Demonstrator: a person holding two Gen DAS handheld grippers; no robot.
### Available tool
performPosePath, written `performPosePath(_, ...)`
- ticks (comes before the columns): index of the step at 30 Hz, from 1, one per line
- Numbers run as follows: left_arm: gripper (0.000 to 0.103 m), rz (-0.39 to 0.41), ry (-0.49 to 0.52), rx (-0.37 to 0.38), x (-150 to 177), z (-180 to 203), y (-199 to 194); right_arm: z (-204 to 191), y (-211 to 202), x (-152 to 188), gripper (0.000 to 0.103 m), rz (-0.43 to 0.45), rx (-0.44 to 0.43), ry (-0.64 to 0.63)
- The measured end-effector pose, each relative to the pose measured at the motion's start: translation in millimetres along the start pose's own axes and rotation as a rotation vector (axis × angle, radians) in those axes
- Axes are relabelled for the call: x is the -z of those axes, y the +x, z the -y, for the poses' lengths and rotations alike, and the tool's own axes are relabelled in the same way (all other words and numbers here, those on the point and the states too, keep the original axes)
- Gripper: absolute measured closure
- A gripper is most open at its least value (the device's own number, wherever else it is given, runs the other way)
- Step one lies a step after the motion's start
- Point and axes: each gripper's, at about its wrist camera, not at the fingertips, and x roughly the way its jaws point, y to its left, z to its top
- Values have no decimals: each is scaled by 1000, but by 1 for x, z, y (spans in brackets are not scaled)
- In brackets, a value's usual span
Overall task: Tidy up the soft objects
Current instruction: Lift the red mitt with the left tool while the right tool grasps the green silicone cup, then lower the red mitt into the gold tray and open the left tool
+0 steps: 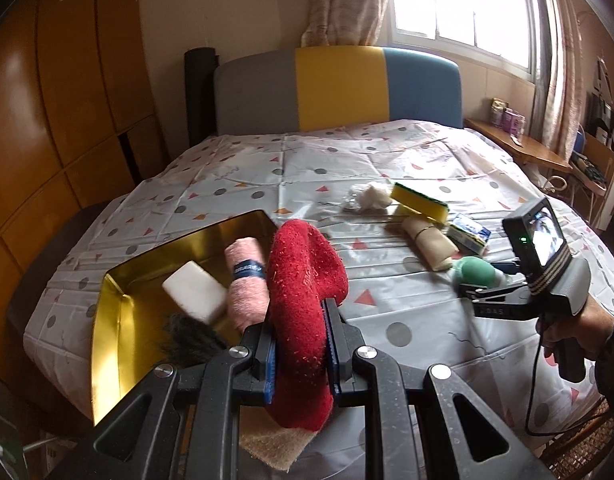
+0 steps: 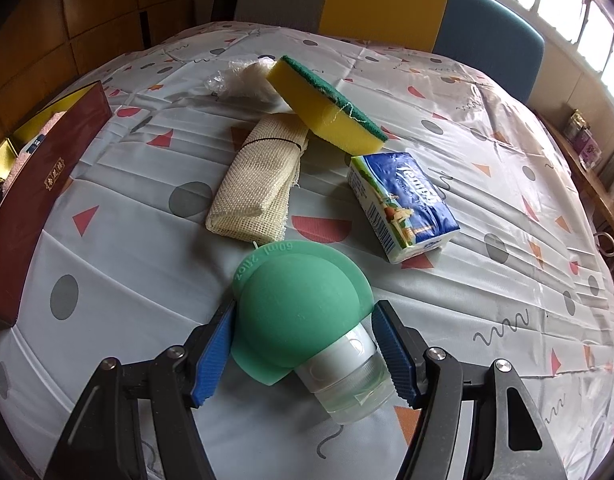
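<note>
The left gripper [image 1: 301, 344] is clamped on a red fuzzy sock [image 1: 303, 280], its blue pads pressed against the fabric on both sides; the sock stands up between the jaws and droops below them, raised above the bed at the near right edge of the gold-lined box [image 1: 119, 292]. Inside that box lie a white foam block [image 1: 195, 290], a rolled pink towel [image 1: 246, 280] with a dark band, and a dark furry item [image 1: 187, 336] at the near end, only partly seen. A beige mesh cloth piece [image 1: 273, 446] lies beneath the left gripper on the bed. The right gripper [image 2: 303, 350], held by a hand [image 1: 575, 328], has its jaws partly apart around a green silicone-topped bottle [image 2: 299, 320] lying on the patterned bedsheet [image 2: 127, 248]; the left pad touches the green cap's rim, while contact on the right side cannot be judged with certainty. Beyond the bottle, in the middle of the bed, lie a folded beige mesh cloth [image 2: 255, 184] bound by a dark band, a yellow-and-green sponge [image 2: 327, 104] leaning across the cloth's far end, and a blue tissue pack [image 2: 403, 204] just right of them. A crumpled clear wrapper with white wadding [image 2: 243, 76] lies farther back, left of the sponge. The box's dark red outer wall [image 2: 39, 196] shows at the left of the right wrist view.
</note>
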Motion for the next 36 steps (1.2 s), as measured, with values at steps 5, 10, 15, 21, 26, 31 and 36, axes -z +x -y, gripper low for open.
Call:
performPosePath(5,85,-19,-49,-20,4,-20,3,0,0,0,34,2,2,-1)
performPosePath(10,85,-38,-99,-45,9,-41,6,0,0,0,34,3,3,-3)
performPosePath(15,85,-67,-161,-70,16,-67,12,1,-1,1,35,5,8,-4)
performPosePath(21,85,-102,-236,-121,24,-102,21,1,-1,1,35,7,13,-6)
performPosePath(26,85,-129,-316,-151,30,-134,31,0,-1,2,35,6,16,-8)
performPosePath(31,85,-200,-428,-129,36,-171,55,-1,-1,1,35,7,21,-9)
performPosePath(36,85,-270,-506,-121,37,-198,85,-2,-1,1,35,6,22,-10)
